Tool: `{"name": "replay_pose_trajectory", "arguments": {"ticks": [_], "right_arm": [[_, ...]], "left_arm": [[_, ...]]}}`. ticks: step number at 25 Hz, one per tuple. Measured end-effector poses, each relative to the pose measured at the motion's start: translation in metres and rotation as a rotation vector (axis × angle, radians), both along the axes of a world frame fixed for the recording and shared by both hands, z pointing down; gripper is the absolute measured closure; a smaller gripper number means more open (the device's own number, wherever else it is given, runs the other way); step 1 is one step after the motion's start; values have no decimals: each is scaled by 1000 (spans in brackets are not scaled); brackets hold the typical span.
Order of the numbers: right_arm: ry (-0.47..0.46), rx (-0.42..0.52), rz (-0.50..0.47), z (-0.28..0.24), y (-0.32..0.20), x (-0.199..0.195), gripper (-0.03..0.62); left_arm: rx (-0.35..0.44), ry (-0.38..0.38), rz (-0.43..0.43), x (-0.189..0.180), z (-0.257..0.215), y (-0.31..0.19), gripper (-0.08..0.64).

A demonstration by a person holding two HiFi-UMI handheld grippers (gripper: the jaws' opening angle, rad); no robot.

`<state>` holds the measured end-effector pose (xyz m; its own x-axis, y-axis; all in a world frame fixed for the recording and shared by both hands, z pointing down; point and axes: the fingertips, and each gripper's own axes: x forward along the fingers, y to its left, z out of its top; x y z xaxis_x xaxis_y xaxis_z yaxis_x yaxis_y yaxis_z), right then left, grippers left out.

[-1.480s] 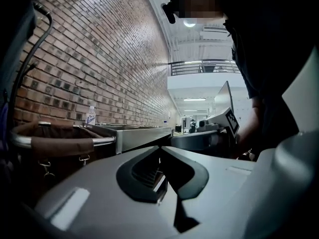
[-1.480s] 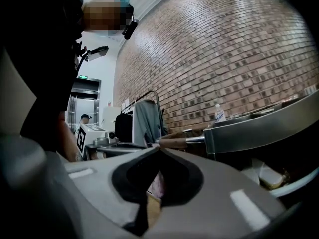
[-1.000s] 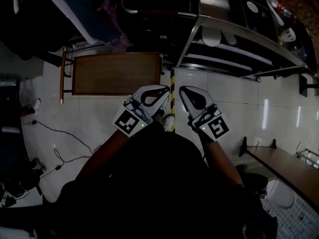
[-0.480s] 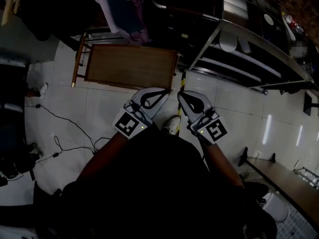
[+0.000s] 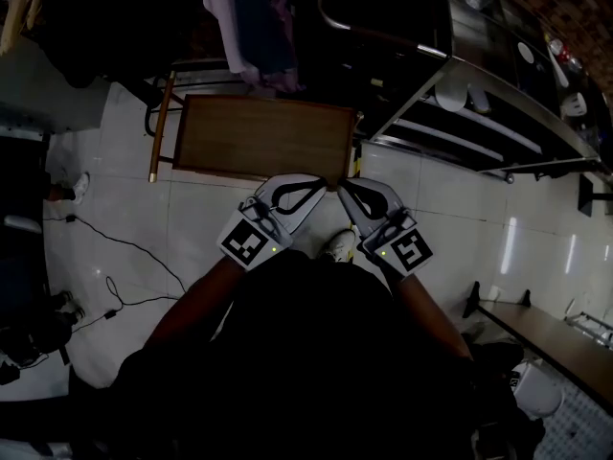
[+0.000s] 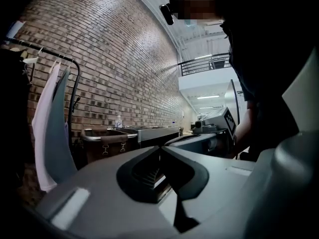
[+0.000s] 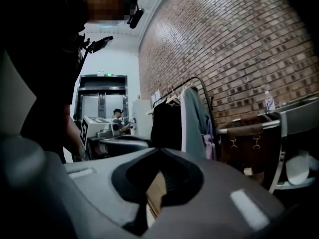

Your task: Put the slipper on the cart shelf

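left gripper (image 5: 316, 186): jaws together, nothing between them | right gripper (image 5: 347, 188): jaws together, also empty; both tips close side by side | wooden table (image 5: 259, 140): just ahead of both tips | cart (image 5: 479, 127): ahead, to the right of right gripper; pale thing (image 5: 448, 97) on its shelf, slipper or not I cannot tell
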<state>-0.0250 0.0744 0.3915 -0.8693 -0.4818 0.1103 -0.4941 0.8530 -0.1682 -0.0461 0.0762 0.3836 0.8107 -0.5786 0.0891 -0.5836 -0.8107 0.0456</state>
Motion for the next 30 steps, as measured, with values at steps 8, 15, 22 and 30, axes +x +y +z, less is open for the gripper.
{"name": "replay_pose_trajectory", "arguments": {"ticks": [8,15,22,30], "right_arm": [[21,10,64,-8,-14,-67,591],[33,26,101,-8,-15,-103,591],[36,29,86,-10,-14,-105,591],[24,30,42,-14,-7,-100,591]], "left_arm": [[6,36,81,-61,-4,-10,557],[16,63,114,-95,-6,-16,557],[20,57,94,-100,-6,-15,557],[15,49,62,-91,-6,-11,557]]}}
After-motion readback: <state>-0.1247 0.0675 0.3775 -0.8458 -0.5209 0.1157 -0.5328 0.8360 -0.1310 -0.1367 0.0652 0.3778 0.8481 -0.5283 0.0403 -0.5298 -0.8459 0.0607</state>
